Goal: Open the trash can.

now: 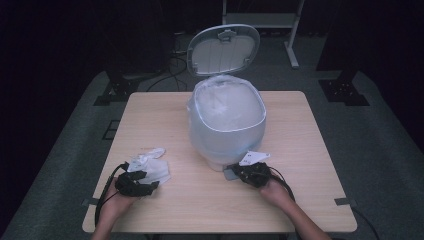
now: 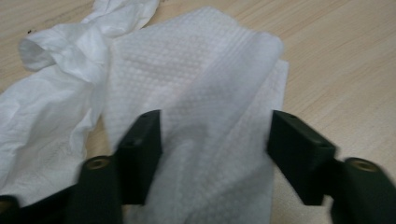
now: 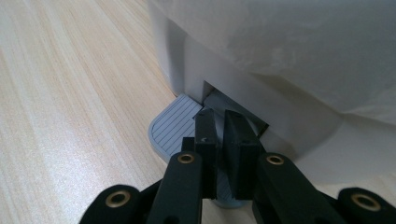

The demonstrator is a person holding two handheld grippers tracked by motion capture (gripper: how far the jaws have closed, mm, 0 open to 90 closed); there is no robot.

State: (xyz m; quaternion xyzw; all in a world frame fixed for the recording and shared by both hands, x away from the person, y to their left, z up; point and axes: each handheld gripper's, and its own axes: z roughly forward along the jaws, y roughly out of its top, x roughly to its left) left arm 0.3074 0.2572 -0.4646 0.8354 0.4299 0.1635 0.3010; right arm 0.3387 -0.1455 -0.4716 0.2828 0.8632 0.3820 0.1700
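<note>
The left gripper [image 2: 212, 140] hangs low over a white, dimpled paper towel [image 2: 196, 93] that lies flat on the pale wooden surface [image 2: 336, 56]. Its two black jaws stand about half apart, one on either side of a raised fold of the towel, and the sheet runs between them; the pads do not press on it. Beyond the left-hand jaw, a crumpled white paper wad [image 2: 65, 51] lies touching the towel's edge.

The right gripper [image 3: 220, 144] has its jaws drawn together with hardly a slit between them, and nothing is clamped in that slit. Their tips rest on the grey ribbed foot pedal [image 3: 170, 123] that juts from a slot at the base of a white pedal bin [image 3: 224, 79]. Just above and beyond the jaws, the bin's clear plastic liner [image 3: 289, 42] bulges over the bin wall.

In the high view the bin [image 1: 226, 120] stands in the middle of the surface with its grey lid [image 1: 223, 50] tilted up and back, the right gripper [image 1: 248, 173] at its near foot and the left gripper [image 1: 136, 181] well apart, over the towel [image 1: 155, 170].
</note>
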